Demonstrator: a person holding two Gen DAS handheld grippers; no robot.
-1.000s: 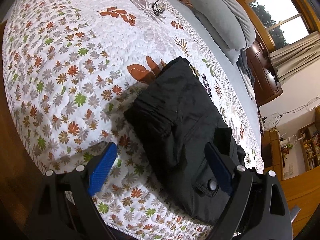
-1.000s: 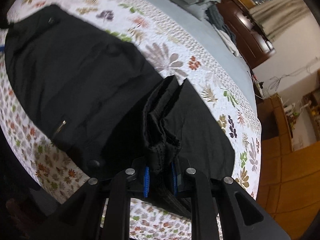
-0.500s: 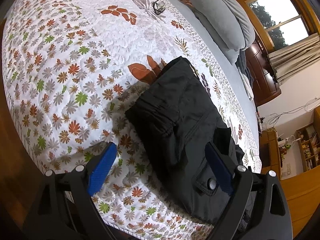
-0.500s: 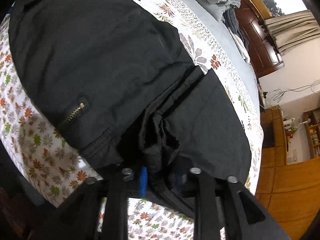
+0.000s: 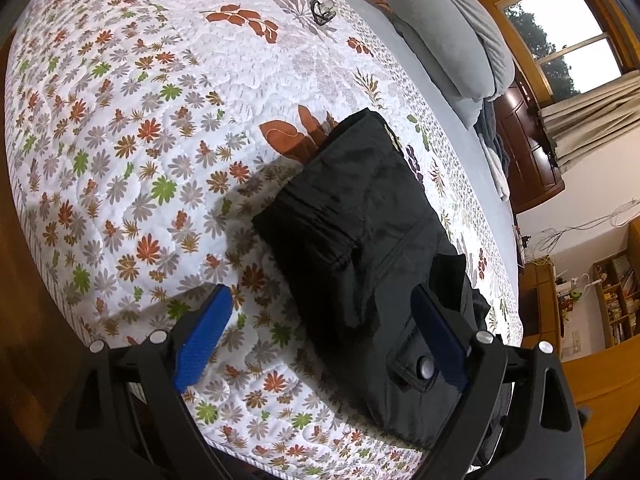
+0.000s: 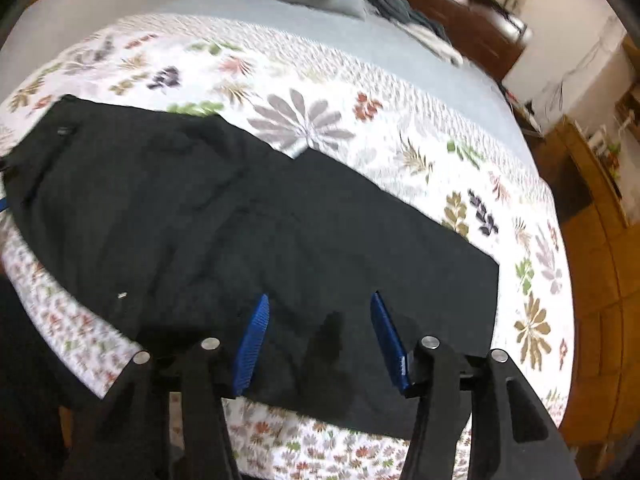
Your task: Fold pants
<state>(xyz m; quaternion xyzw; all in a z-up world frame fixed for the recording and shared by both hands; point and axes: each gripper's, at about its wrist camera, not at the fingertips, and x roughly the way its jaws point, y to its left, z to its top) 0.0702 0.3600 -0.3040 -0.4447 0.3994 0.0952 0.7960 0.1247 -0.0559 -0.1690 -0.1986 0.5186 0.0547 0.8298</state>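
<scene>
The black pants (image 6: 256,232) lay flat on the bed (image 5: 132,128), their long axis running across the right wrist view from the waist end at the left toward the right edge of the flowered quilt. The left hand-held gripper (image 5: 320,336) stood wide apart and held nothing, with its right finger over the pants, and the right hand-held gripper (image 6: 320,340) was also apart and empty just above the cloth. Grey pillows (image 5: 448,36) lay at the head of the bed, near a window (image 5: 560,48) with curtains.

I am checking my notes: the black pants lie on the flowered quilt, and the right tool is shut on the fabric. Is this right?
Not quite. The right tool is open: the right wrist view shows its blue pads spread apart above the black pants, gripping nothing. The pants do lie on the flowered quilt.
</scene>
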